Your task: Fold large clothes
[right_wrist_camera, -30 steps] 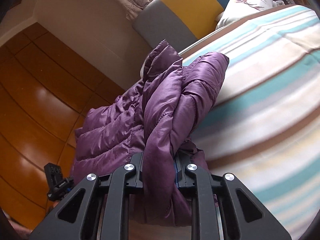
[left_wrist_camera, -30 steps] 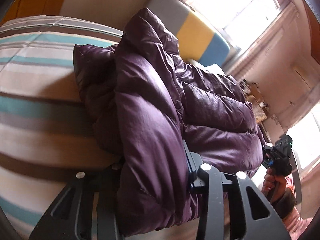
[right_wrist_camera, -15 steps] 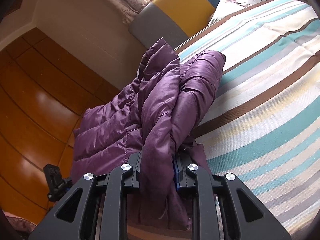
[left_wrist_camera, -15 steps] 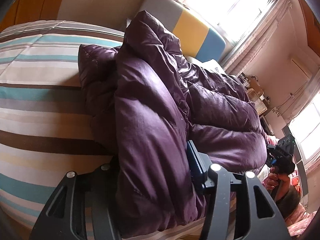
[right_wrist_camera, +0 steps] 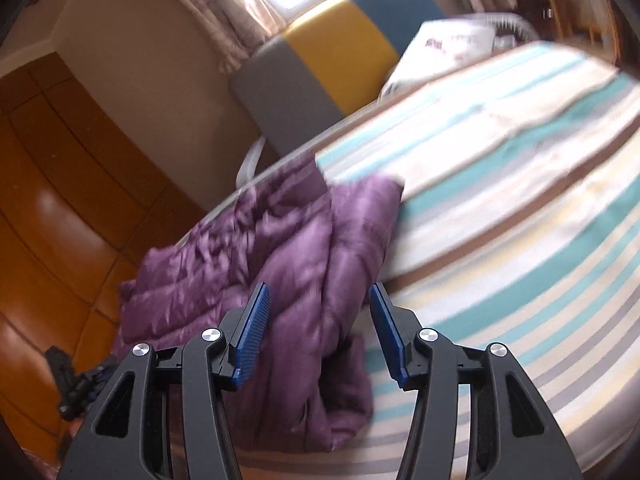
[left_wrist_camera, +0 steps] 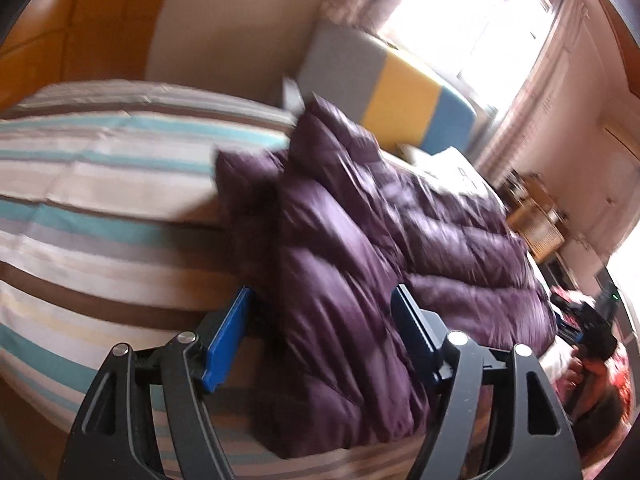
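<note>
Purple puffer jacket (left_wrist_camera: pixel 384 248) is lying bunched on the striped bed (left_wrist_camera: pixel 100 184), long axis running between both tools. Left gripper (left_wrist_camera: pixel 320 332) and right gripper (right_wrist_camera: pixel 316 332) are sitting spread apart, straddling opposite jacket ends, gripping nothing, equally near.

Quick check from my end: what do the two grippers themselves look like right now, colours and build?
The left gripper and right gripper match: matte black plastic linkage arms with triangular cut-outs and round silver pivot screws. Each finger ends in a flat bright-blue pad, ribbed along its gripping edge. No cables, markings or sleeves are visible.
</note>
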{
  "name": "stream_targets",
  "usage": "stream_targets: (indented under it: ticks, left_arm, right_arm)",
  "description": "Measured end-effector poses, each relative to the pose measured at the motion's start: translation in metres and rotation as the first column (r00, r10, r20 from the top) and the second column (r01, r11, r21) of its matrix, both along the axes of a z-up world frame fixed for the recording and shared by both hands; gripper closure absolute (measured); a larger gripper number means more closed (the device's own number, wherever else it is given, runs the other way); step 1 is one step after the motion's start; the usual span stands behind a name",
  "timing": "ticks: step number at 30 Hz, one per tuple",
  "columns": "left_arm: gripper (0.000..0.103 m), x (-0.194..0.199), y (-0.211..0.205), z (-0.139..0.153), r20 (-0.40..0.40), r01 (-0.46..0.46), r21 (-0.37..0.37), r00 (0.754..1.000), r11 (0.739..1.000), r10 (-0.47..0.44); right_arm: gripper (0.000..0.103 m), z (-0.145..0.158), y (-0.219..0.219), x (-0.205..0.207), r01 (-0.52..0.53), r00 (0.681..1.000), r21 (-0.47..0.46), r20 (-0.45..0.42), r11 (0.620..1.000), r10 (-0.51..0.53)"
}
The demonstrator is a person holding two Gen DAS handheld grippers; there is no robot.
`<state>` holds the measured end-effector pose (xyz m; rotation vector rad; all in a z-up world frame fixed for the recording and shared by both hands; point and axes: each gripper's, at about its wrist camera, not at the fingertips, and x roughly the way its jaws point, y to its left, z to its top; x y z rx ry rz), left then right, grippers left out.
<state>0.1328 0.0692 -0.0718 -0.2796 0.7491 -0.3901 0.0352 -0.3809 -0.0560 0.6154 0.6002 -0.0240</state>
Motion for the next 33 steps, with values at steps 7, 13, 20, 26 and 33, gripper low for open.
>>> stream_targets:
  ticks: [7, 13, 20, 26, 33]
  left_arm:
    - [0.02, 0.032, -0.021, 0.044, 0.108, 0.018, 0.088, 0.994, 0.996, -0.028]
    - [0.021, 0.094, -0.06, 0.037, 0.007, 0.058, 0.183, 0.998, 0.981, -0.06]
    - [0.087, 0.099, -0.078, 0.024, -0.076, 0.094, 0.235, 0.994, 0.968, -0.078]
    - [0.095, 0.077, -0.058, 0.066, 0.064, 0.028, 0.146, 0.997, 0.989, -0.037]
    - [0.095, 0.099, -0.056, 0.086, 0.087, -0.046, 0.108, 0.996, 0.993, 0.036]
  right_arm:
    - [0.037, 0.033, 0.027, 0.044, -0.082, 0.997, -0.223, -0.007, 0.971, 0.083]
    - [0.037, 0.02, 0.042, 0.097, -0.142, 0.983, -0.349, -0.158, 0.926, 0.092]
    - [0.09, 0.014, 0.062, 0.104, -0.206, 0.967, -0.414, -0.225, 0.887, 0.119]
    - [0.093, 0.06, 0.076, 0.096, -0.195, 0.979, -0.511, -0.156, 0.837, 0.132]
    - [0.096, 0.086, 0.065, 0.122, -0.157, 0.987, -0.465, -0.1, 0.871, 0.125]
